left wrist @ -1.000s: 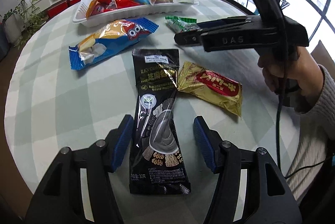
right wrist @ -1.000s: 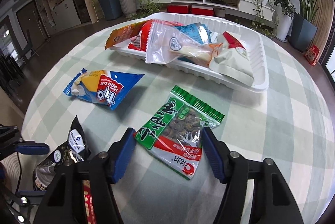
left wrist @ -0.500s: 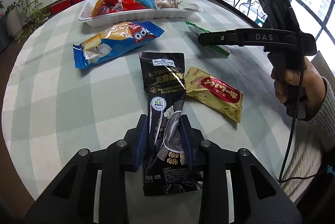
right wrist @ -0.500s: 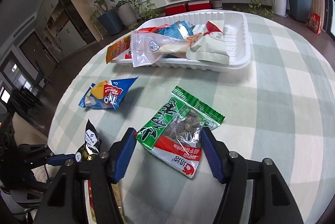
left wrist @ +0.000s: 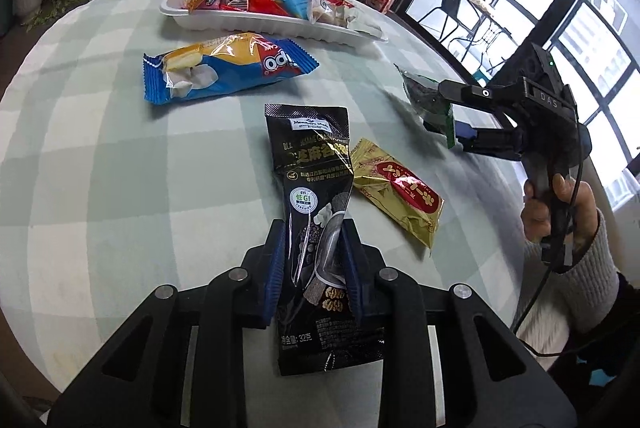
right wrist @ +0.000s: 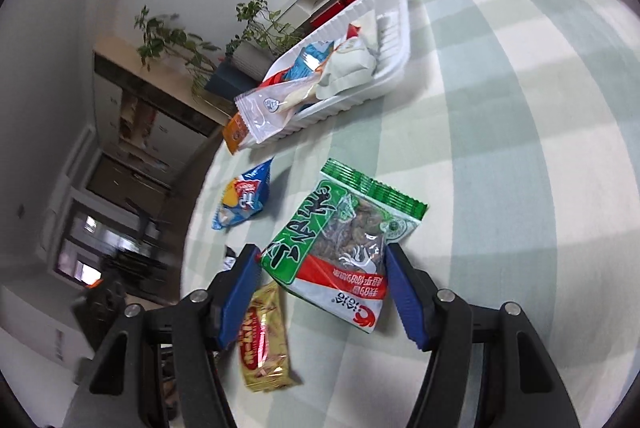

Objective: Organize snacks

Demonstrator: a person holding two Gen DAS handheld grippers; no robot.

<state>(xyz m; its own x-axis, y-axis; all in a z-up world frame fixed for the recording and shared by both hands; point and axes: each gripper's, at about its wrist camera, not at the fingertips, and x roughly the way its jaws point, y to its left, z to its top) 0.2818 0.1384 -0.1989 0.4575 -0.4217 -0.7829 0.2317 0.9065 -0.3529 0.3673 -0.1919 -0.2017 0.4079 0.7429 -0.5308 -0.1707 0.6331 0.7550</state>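
The left gripper [left wrist: 314, 252], jaws just closed, clamps the black packet [left wrist: 316, 224] mid-table. The right gripper [right wrist: 322, 288] pinches the green packet [right wrist: 340, 236] toward the table's right edge; the tray [left wrist: 256, 22] sits at the far edge.

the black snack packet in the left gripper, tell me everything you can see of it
The black snack packet is a long, glossy foil sachet with a white label near its top seal, gold lettering, a round green-and-white badge, and pictured walnuts and grains lower down. The left gripper, whose jaws have just been closing, pinches it across its lower middle, creasing the foil inward. Its top end points toward the white tray. Its right edge meets the gold packet, perhaps overlapping a corner.
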